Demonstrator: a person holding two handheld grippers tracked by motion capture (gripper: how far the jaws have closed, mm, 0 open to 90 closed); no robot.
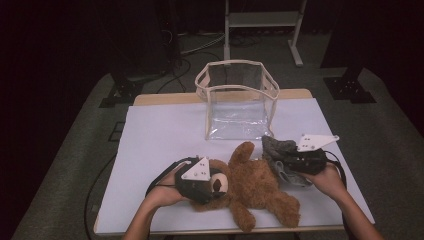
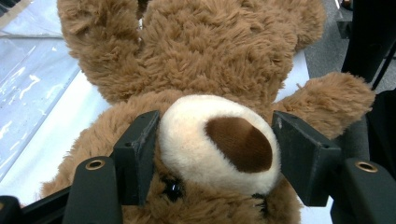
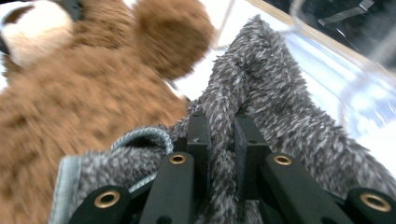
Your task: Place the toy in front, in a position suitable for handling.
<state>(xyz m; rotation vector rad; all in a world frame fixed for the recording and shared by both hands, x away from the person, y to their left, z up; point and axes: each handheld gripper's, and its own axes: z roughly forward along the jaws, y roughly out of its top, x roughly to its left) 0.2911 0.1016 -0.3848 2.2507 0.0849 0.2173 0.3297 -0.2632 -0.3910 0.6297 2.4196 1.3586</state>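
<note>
The brown teddy bear (image 1: 250,187) lies on its back on the white-covered table (image 1: 155,150), near the front edge, head toward the person's left. The left claw (image 1: 216,184) sits over the bear's head. In the left gripper view its two jaws stand on either side of the cream muzzle (image 2: 219,142), pressing against it; the claw is set at a middling width and holds the bear by the snout.

The right claw (image 1: 280,162) is nearly closed and pinches a fold of a grey fuzzy cloth (image 1: 280,150) with a pale blue hem. The cloth is bunched just beside the bear's raised arm, at the bear's right-hand side in the high view. Contact between cloth and bear cannot be confirmed.

A clear plastic bag (image 1: 237,102) with a cream rim stands upright and open at the far side of the table, just behind the bear and cloth.
</note>
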